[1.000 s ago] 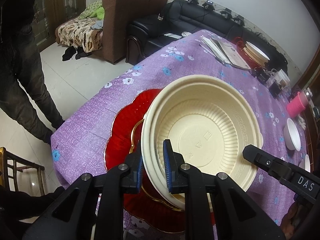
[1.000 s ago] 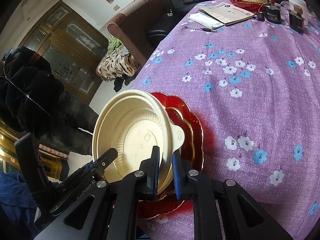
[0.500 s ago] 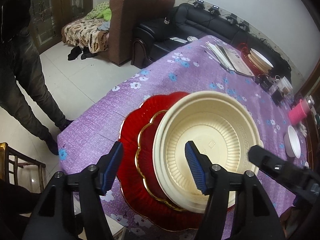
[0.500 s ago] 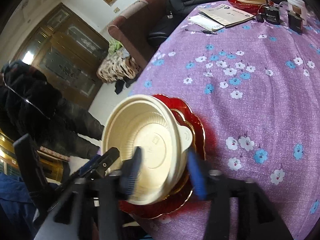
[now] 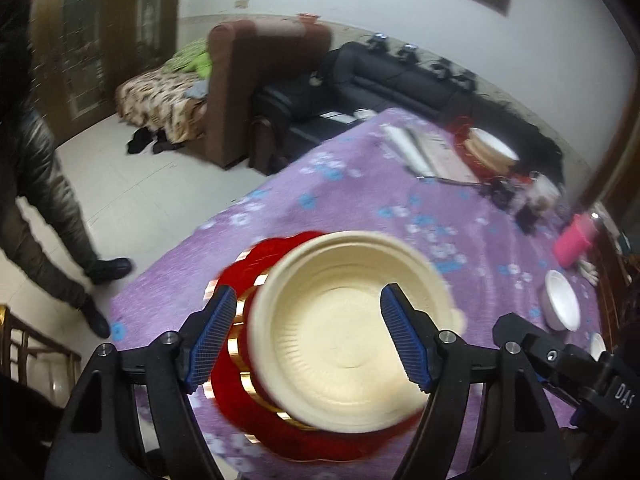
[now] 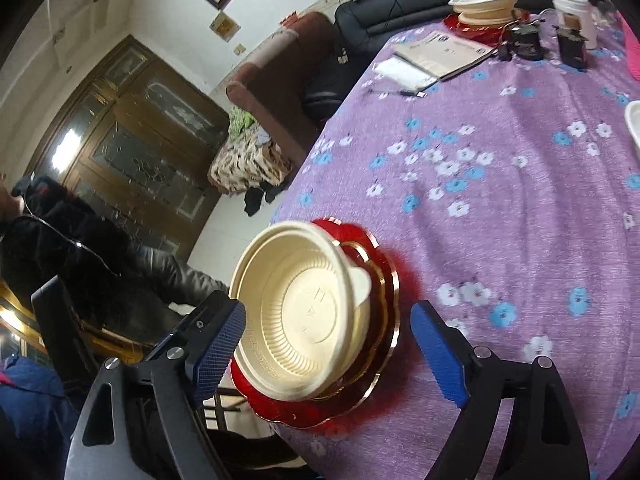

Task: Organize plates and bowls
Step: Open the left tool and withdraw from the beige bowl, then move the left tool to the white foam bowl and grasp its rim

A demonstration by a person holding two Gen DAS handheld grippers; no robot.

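A cream plastic bowl [image 5: 344, 336] [image 6: 304, 312] rests on stacked red plates with gold rims [image 5: 240, 360] [image 6: 384, 300] near the corner of the purple flowered table [image 6: 500, 184]. My left gripper [image 5: 308, 332] hovers above the bowl, its jaws opening, blue pads clear of the rim on both sides. My right gripper [image 6: 328, 344] stands over the same stack, jaws also opening, nothing pressed between them. A second stack of cream bowls on a red plate [image 5: 488, 148] [image 6: 484, 8] sits at the far end of the table.
A small white bowl [image 5: 562, 304] and a pink cup [image 5: 576, 240] sit at the right. Papers [image 6: 436, 52], black devices [image 6: 528, 40] and a white cup [image 6: 576, 12] lie at the far end. A person [image 5: 36, 200] stands left of the table; a wooden chair [image 5: 24, 340] is close by.
Both grippers were shut on the cream bowl's rim; they have let go, spread wide and lifted back. The bowl now lies flat on the red plates.
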